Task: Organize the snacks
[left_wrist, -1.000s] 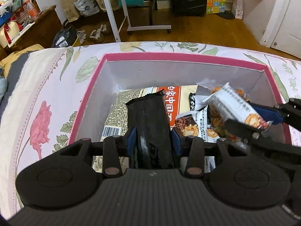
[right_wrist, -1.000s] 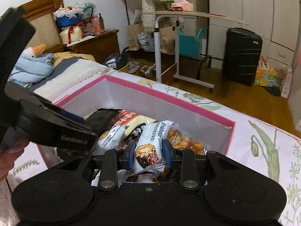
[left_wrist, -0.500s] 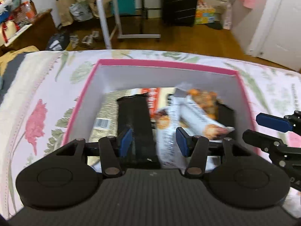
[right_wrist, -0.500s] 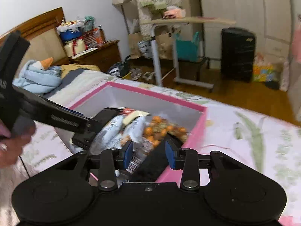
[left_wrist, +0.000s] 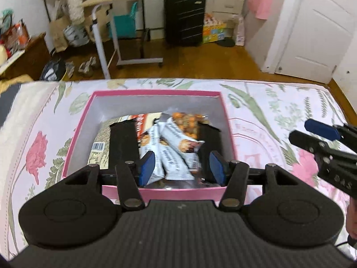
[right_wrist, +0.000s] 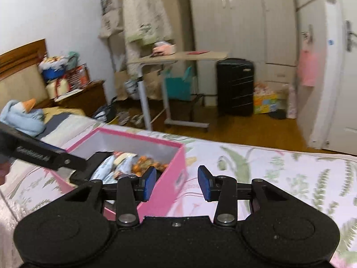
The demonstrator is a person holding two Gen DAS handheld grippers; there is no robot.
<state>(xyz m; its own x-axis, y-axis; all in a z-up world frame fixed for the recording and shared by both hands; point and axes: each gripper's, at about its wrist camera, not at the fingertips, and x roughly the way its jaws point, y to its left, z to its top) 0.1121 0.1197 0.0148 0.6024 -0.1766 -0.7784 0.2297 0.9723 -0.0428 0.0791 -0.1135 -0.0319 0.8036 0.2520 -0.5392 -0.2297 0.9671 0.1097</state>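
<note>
Both tongs' jaws have just been opening, empty. The left gripper (left_wrist: 181, 167) looks down into the pink box (left_wrist: 156, 92) at the snack packets (left_wrist: 176, 143) — the right gripper (right_wrist: 176, 183) sees mostly its side and the flowered bedspread (right_wrist: 279, 174).

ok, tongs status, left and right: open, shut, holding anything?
Left tongs: open, just been opening, nothing gripped; snacks lie below in the pink box.
Right tongs: open, just been opening, empty, beside the box.

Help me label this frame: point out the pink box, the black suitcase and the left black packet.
pink box (left_wrist: 156, 92): left wrist view, far rim.
black suitcase (left_wrist: 184, 20): left wrist view, front panel.
left black packet (left_wrist: 123, 143): left wrist view, middle.
</note>
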